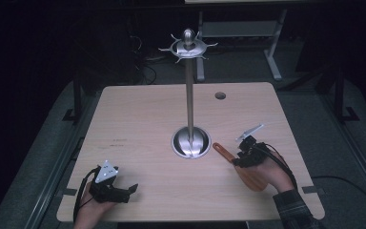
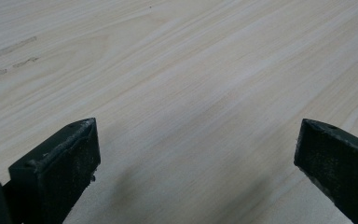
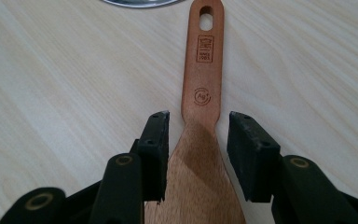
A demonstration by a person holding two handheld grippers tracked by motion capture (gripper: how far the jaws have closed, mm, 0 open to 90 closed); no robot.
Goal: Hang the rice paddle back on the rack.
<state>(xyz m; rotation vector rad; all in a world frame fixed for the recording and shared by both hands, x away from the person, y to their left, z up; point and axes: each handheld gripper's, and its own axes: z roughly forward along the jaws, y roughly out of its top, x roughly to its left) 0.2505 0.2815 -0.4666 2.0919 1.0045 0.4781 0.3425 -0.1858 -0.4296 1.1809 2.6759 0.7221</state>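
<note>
The right claw point(image 3: 198, 135) is straddling the wooden spatula point(image 3: 200, 140) where handle widens into blade, jaws spread just beside its edges, as it is lying flat on the surface point(image 1: 143, 124) near the hanging stand's base point(image 1: 191, 142), likely needing closing next, while the left claw point(image 2: 196, 158) is idling spread.

Left gripper point(image 1: 132, 190) rests low with jaws wide apart; right gripper point(image 3: 198, 135) has jaws partly closed.

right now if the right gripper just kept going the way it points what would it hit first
The right gripper straddles the wooden spatula, pointing along its handle. Straight on, it would probably meet the metal stand's base first, though depth is hard to judge.
</note>
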